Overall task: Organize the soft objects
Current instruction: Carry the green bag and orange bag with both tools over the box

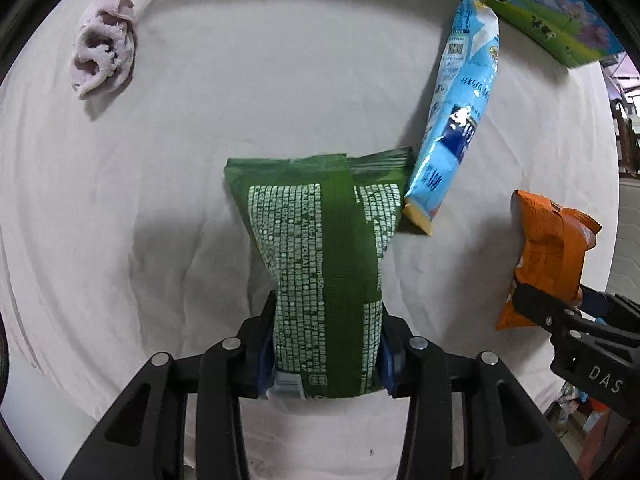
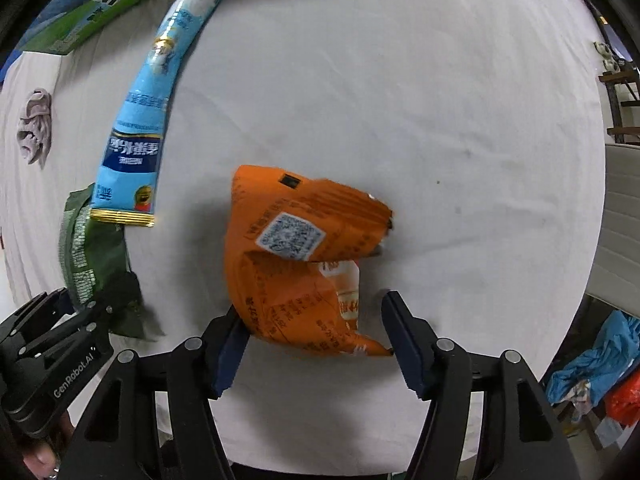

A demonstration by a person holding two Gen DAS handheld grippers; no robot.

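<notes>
Left gripper (image 1: 326, 364): pointed down, clamped on the near end of the green pack (image 1: 320, 248).
Green pack axis: ran near to far, its far right corner touching the blue packet (image 1: 456, 120).
Right gripper (image 2: 312, 340): jaws apart, astride the orange pack (image 2: 296, 256), left pad touching, right pad just clear.
Orange pack: crumpled on the white cloth (image 2: 440, 120), right of the green pack.
Nearer hand: each gripper already at its own pack.

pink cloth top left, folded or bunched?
Bunched. The pink cloth lies as a crumpled wad with loose creases and no flat folded edges, alone on the white sheet, clear of both tools.
</notes>
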